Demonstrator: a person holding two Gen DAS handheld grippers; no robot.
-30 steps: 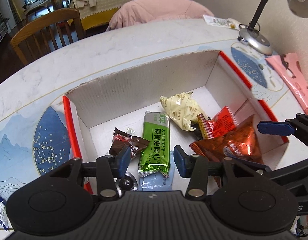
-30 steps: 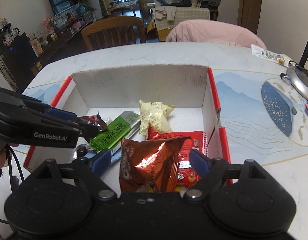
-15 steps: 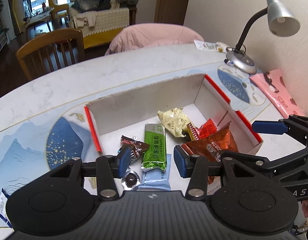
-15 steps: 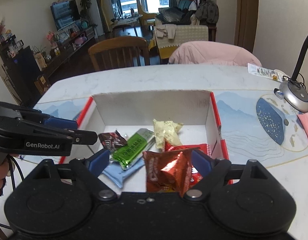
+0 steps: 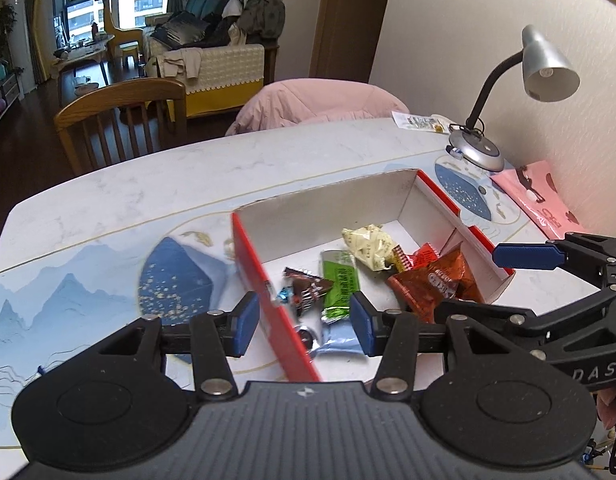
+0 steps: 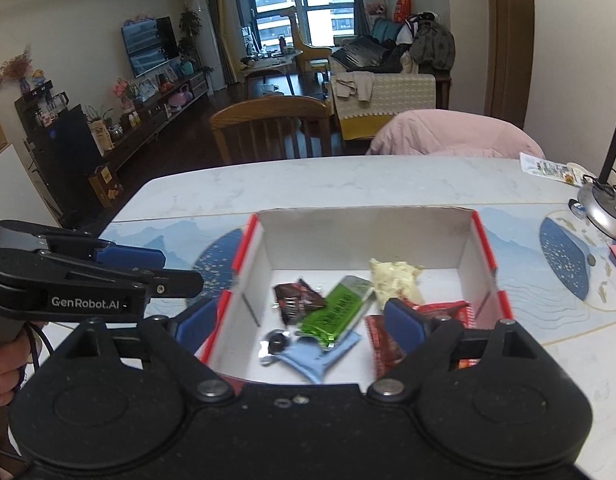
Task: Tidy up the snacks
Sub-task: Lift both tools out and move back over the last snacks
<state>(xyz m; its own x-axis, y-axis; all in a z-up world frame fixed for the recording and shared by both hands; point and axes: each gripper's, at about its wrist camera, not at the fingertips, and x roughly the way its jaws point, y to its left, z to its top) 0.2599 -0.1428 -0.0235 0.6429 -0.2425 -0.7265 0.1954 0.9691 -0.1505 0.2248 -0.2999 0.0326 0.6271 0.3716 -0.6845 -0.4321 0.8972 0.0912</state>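
Note:
A red-edged cardboard box (image 5: 328, 212) (image 6: 364, 236) on the table holds several snacks: a green bar (image 5: 340, 280) (image 6: 338, 312), a dark brown wrapper (image 5: 306, 290) (image 6: 294, 298), a cream packet (image 5: 370, 246) (image 6: 394, 282), an orange-brown bag (image 5: 436, 284), red packets (image 6: 448, 310) and a pale blue packet (image 6: 316, 356). My left gripper (image 5: 304, 322) is open and empty, raised over the box's near left wall. My right gripper (image 6: 300, 324) is open and empty, raised above the box's near side.
A silver desk lamp (image 5: 548, 68) stands at the table's right by the wall, its base (image 6: 604, 208) near a pink bag (image 5: 540, 200). A small packet (image 5: 420, 122) lies at the far edge. A wooden chair (image 6: 272, 128) and a pink-covered chair (image 5: 316, 104) stand behind the table.
Both grippers have pulled up and back from the box, so it looks smaller and farther. The orange-brown bag that was between the right gripper's fingers now lies in the box.

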